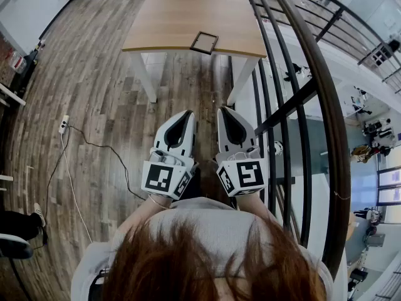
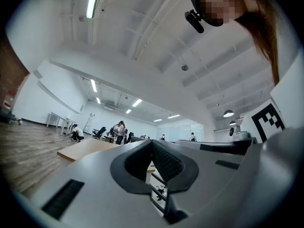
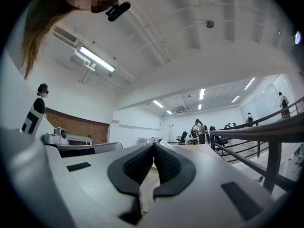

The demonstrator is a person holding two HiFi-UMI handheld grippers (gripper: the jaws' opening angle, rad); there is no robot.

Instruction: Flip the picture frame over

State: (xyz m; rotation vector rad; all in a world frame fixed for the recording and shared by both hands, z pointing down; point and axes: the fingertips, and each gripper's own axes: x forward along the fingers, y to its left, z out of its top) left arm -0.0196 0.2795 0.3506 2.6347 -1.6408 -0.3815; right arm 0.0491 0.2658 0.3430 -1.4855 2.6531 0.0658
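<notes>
A small dark picture frame [image 1: 204,42] lies flat on the wooden table [image 1: 169,14], near its front edge. Both grippers are held side by side close to the person's chest, well short of the table. My left gripper [image 1: 189,113] is shut, its tips together with nothing between them; it shows the same in its own view [image 2: 152,143]. My right gripper [image 1: 221,111] is shut and empty too, its pads meeting in the right gripper view [image 3: 154,145]. Neither gripper view shows the frame.
A dark metal railing [image 1: 313,86] curves along the right, close beside the right gripper. A power strip and cable [image 1: 63,125] lie on the wood floor at left. White table legs [image 1: 145,77] stand ahead. Several people work far across the room [image 2: 118,131].
</notes>
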